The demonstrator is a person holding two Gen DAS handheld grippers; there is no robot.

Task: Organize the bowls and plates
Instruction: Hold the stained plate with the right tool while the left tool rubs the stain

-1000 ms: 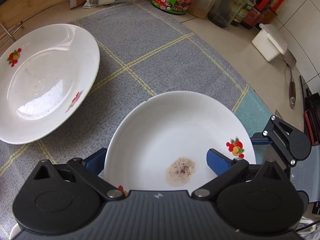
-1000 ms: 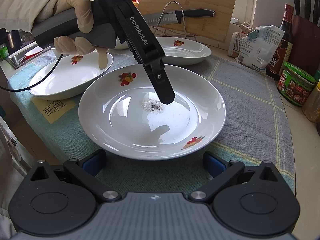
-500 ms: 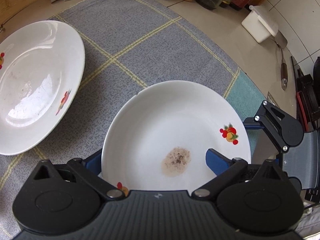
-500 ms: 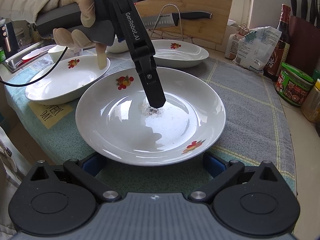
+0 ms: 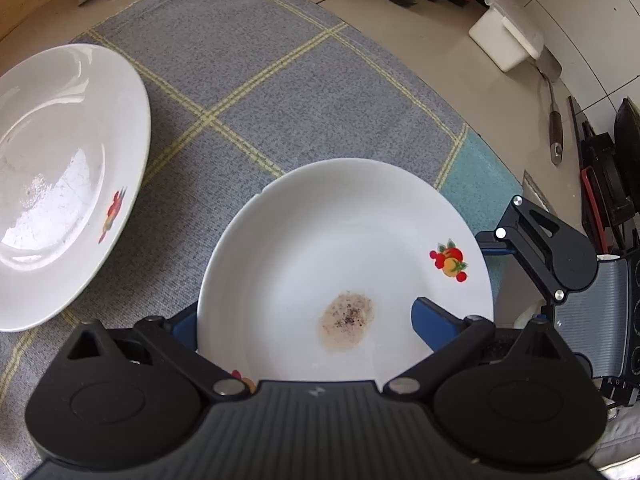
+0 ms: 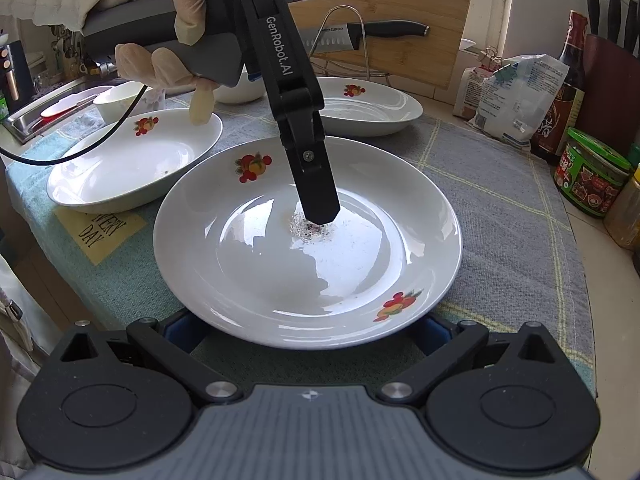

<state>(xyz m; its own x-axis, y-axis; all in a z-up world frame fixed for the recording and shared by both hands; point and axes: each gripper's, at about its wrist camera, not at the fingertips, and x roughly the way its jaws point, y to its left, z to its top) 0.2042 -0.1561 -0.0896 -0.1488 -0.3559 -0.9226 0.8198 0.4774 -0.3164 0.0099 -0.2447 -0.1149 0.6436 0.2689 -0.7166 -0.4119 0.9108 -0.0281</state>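
A white plate [image 5: 320,240] with a fruit print and a brown stain at its centre lies on the grey mat; it also shows in the right wrist view [image 6: 360,264]. My left gripper [image 5: 304,320] is open, one finger [image 6: 316,188] over the plate's centre, the other outside its rim. My right gripper [image 6: 308,330] is open, its blue pads at the plate's near rim. A second plate [image 5: 60,168] lies left of it, at the back in the right wrist view [image 6: 372,108]. A third plate [image 6: 132,160] lies at the left.
Small white bowls [image 6: 120,100] stand near the sink. Jars, bottles and a bag [image 6: 516,100] line the counter's right side. A knife [image 6: 360,34] rests on a rack by the cutting board. A white box [image 5: 504,36] and spatula [image 5: 554,112] lie on the counter.
The left gripper has dropped lower over the stained plate, its finger tip now close above the stain. The right gripper has crept closer to the plate's near rim.
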